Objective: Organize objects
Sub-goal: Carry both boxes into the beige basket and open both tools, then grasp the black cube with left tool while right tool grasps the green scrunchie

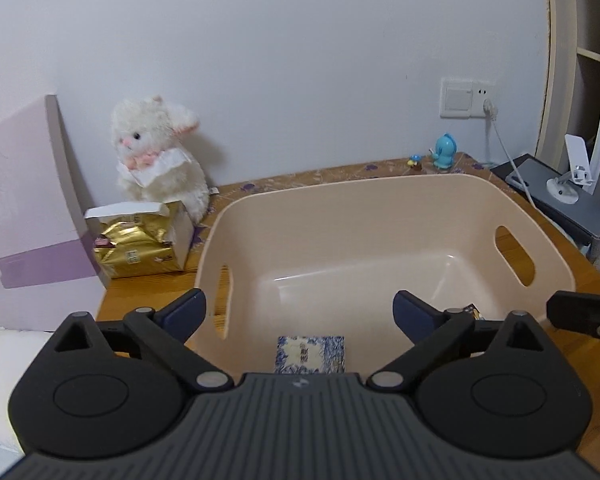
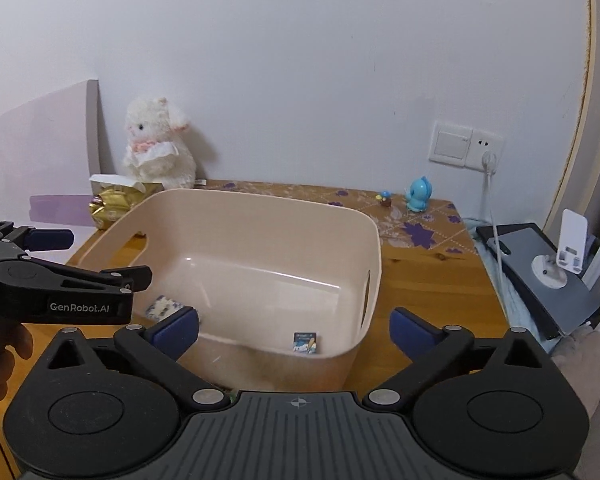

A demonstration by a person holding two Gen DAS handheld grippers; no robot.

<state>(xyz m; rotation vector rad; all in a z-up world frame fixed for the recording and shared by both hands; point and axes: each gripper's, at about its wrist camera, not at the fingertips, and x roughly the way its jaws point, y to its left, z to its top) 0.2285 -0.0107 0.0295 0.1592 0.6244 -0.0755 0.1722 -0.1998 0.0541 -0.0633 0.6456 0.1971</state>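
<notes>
Beige bin, white plush rabbit

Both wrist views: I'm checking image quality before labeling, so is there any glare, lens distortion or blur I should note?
Left wrist view: a soft glare streak lies on the beige bin floor, the shelf edge at right bows from fisheye distortion, and the corners are vignetted. Right wrist view: a similar glare on the bin floor, the wall edge at right curves strongly; the white plush looks sharp, with no visible motion blur.

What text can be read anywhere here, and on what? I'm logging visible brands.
"GenRobot.AI": on the side of the left gripper, seen from the right wrist view.
Print on the gold packet, the blue-patterned box and the small card in the bin: too blurred to read.
</notes>
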